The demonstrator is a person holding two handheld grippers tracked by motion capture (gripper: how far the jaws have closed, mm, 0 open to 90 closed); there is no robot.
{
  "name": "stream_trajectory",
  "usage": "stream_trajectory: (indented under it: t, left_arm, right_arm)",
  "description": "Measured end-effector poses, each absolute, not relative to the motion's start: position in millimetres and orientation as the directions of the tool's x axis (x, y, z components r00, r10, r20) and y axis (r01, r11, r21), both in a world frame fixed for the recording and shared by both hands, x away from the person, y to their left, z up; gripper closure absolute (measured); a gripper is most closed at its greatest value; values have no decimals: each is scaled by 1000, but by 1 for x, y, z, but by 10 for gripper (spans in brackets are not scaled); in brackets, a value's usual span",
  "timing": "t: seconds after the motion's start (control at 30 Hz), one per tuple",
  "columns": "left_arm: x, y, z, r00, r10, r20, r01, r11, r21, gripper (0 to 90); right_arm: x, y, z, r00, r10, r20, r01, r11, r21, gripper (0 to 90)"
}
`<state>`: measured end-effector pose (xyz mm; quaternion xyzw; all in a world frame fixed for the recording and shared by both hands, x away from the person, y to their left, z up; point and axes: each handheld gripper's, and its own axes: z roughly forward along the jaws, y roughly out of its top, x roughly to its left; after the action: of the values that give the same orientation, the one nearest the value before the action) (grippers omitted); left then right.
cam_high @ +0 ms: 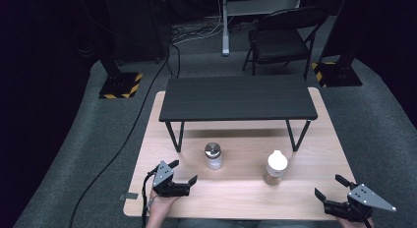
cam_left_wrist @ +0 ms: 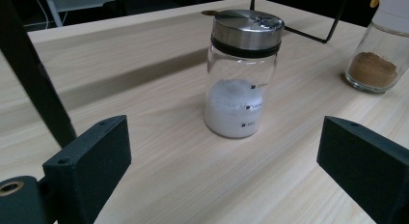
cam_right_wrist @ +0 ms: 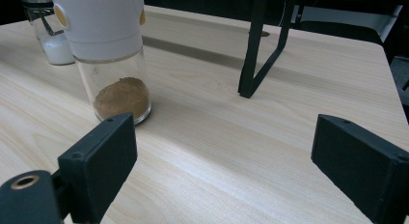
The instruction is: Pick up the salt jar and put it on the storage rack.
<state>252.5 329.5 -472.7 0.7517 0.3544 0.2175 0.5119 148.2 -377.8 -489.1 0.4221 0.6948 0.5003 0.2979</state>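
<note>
A: From the high view, where are your tools?

B: Your left hand-held gripper (cam_high: 185, 171) sits at the lower left of the frame, jaws spread wide and holding nothing, pointing toward the salt jar (cam_high: 213, 156). That jar stands upright on the worktop (cam_high: 314, 154), just left of centre, in front of the black rack (cam_high: 238, 98). The spice jar (cam_high: 275, 167) with the white cap stands to its right, apart from it. Your right hand-held gripper (cam_high: 328, 187) is at the lower right corner, also wide and holding nothing, well apart from the spice jar.

A: And the left gripper view?

B: The salt jar (cam_left_wrist: 242, 72) stands in the centre of the frame between your two jaws but beyond them, untouched. The spice jar (cam_left_wrist: 379, 50) is at the upper right edge.

A: The right gripper view?

B: The spice jar (cam_right_wrist: 110, 55) is at the upper left, past your left-hand jaw, not touching it. The salt jar (cam_right_wrist: 46, 33) peeks out behind it, and a rack leg (cam_right_wrist: 263, 45) stands at upper centre.
</note>
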Motion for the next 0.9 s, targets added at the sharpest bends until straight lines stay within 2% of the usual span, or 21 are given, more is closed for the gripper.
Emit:
stream_trajectory:
  t: [0.7,0.9]
  left_arm:
    - [285,294,-484,666,744,-51,323,-226,919,47]
    - [294,285,-492,660,747,-80,334,-196,922,51]
  right_arm:
    - [149,-378,-489,-469,883,9,289,144,947,76]
    - [149,-378,-489,-469,883,9,289,144,946,76]
